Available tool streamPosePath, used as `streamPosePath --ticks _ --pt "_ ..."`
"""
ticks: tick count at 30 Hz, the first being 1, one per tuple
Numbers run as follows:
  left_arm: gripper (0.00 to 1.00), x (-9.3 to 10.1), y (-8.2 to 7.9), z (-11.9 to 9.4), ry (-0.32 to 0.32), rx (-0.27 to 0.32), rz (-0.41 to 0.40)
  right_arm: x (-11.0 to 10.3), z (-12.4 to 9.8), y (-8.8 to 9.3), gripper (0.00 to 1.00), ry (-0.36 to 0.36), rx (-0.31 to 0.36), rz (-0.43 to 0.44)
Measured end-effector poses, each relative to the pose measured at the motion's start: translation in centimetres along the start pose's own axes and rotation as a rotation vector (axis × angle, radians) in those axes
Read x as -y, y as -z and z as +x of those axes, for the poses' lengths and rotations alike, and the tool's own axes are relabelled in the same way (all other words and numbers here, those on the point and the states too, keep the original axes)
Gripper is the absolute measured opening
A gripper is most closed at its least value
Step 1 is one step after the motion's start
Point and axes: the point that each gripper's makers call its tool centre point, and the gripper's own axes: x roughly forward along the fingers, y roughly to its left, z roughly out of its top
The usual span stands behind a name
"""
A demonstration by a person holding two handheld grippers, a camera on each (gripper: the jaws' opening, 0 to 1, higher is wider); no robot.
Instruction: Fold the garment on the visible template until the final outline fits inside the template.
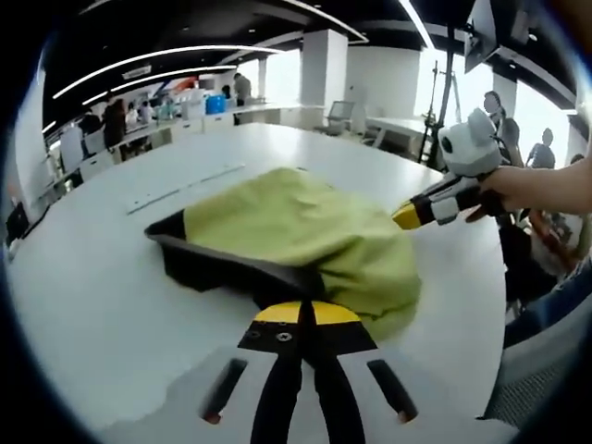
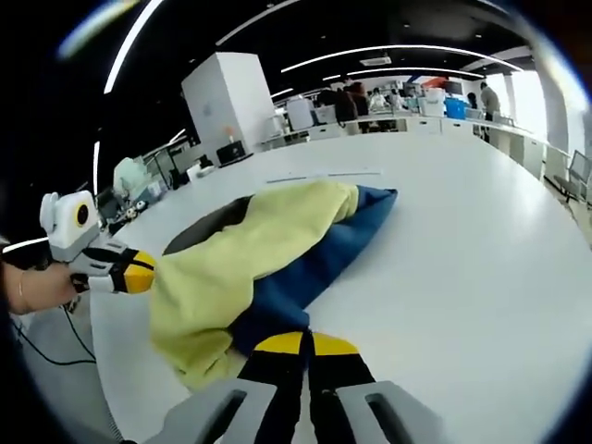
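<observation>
Garment: yellow-green and dark blue garment [image 1: 305,236] [image 2: 268,264], crumpled in a heap on the white desk [image 1: 92,305] [image 2: 462,268].
Left hand-held gripper [image 1: 307,313] [image 2: 139,271]: jaws closed, pinching the garment's near dark edge.
Right hand-held gripper [image 2: 307,344] [image 1: 407,217]: jaws closed on the blue fabric at the opposite side.
Person's hand [image 1: 504,190]: holds the right hand-held gripper.

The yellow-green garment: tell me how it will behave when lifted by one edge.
The garment will likely flop and drape; it already lies in soft, rumpled folds on the table. It is probably light, being thin fabric. Its layers may slide apart, since the blue part spills out from under the yellow.
</observation>
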Motion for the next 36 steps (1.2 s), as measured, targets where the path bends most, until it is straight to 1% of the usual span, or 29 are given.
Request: streamPosePath --ticks 4,8,13,17,21,25,27,32,35,36 --pt "0.0 -0.1 -0.3 -0.4 -0.009 0.006 -0.007 0.0 -0.4 -0.1 0.0 0.002 0.005 -0.027" --pt "0.0 -0.3 -0.9 -1.1 -0.032 0.025 -0.058 0.1 -0.9 0.0 0.0 0.001 -0.015 -0.035" --pt "0.0 -0.8 -1.8 -2.2 -0.062 0.046 -0.079 0.9 -2.1 -1.0 0.0 0.034 0.004 -0.061" --pt "0.0 -1.5 -2.5 -3.2 -0.079 0.06 -0.086 1.5 -2.8 -1.6 0.0 0.041 0.011 -0.061" --pt "0.0 -1.9 -2.7 -3.9 -0.089 0.06 -0.083 1.8 -3.5 -1.9 0.0 0.043 0.009 -0.062" --pt "0.0 -3.1 -2.1 -4.9 -0.12 0.046 -0.1 2.7 -4.1 -2.0 0.0 0.071 0.0 -0.086" --pt "0.0 -3.9 -1.7 -5.5 -0.148 0.038 -0.116 3.2 -4.5 -2.1 0.0 0.085 -0.001 -0.09" --pt "0.0 -5.9 -0.6 -6.8 -0.197 0.014 -0.14 4.2 -5.0 -2.2 0.0 0.119 0.002 -0.087" --pt "0.0 -6.8 0.0 -7.3 -0.214 -0.003 -0.162 5.0 -5.5 -2.2 0.0 0.144 0.004 -0.085" --pt "0.0 -7.1 0.1 -7.4 -0.218 -0.001 -0.174 5.2 -5.6 -2.2 0.0 0.15 0.004 -0.086"
